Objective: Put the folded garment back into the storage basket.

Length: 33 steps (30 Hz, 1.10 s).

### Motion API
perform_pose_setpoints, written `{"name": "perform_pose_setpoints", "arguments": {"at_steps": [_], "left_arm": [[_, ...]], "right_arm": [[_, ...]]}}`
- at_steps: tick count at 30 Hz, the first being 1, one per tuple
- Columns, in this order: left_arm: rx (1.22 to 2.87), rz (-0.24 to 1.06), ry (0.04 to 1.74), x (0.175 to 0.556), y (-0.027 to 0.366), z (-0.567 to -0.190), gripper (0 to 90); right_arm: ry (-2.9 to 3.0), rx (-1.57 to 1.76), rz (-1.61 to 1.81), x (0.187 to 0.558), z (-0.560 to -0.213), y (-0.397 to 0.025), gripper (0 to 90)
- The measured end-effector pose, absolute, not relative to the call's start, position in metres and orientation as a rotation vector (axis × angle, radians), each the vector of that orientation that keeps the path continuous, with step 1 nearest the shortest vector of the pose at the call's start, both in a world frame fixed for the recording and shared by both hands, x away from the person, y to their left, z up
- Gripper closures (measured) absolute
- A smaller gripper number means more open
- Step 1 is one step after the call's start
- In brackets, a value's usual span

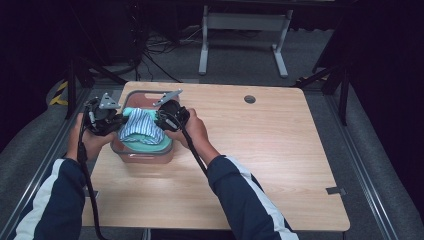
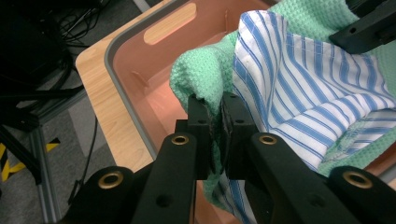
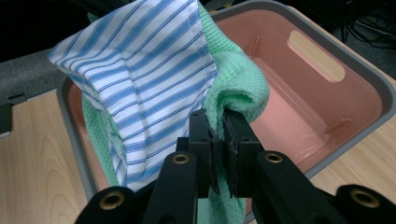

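the left gripper (image 1: 116, 121) holds at the left side of the pink tub (image 1: 142, 156), jaws closed on a fold of the green waffle cloth (image 2: 198, 70). the blue-striped cloth (image 1: 141, 125) lies draped over the green one, both raised above the tub at the near-left part of the wooden table (image 1: 260, 150). the right gripper (image 1: 161, 120) holds at the tub's right side, jaws likewise pinched on a green fold. judgement: both cloths are light, soft and limp; they will sag between grips, and the striped one may slide off, being apparently unclamped. take hold at bunched edges or corners. count: two grippers, two cloths, one tub, one table.
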<state>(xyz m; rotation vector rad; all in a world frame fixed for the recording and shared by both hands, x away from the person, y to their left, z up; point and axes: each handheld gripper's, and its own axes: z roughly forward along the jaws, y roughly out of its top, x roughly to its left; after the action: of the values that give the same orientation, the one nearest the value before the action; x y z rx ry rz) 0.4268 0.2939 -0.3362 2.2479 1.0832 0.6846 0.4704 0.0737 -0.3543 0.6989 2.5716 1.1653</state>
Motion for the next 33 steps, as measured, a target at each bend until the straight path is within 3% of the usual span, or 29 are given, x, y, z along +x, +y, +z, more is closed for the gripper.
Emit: {"name": "perform_pose_setpoints", "arguments": {"at_steps": [21,33], "left_arm": [[2.275,0.684,1.119,0.437,0.294,-0.362,83.2],[2.256,0.692,1.156,0.437,0.296,-0.365,71.5]], "right_arm": [[2.618,0.73,1.111,0.483,-0.383,0.082,81.3],[2.615,0.729,1.064,0.484,-0.388,0.079,75.9]]}}
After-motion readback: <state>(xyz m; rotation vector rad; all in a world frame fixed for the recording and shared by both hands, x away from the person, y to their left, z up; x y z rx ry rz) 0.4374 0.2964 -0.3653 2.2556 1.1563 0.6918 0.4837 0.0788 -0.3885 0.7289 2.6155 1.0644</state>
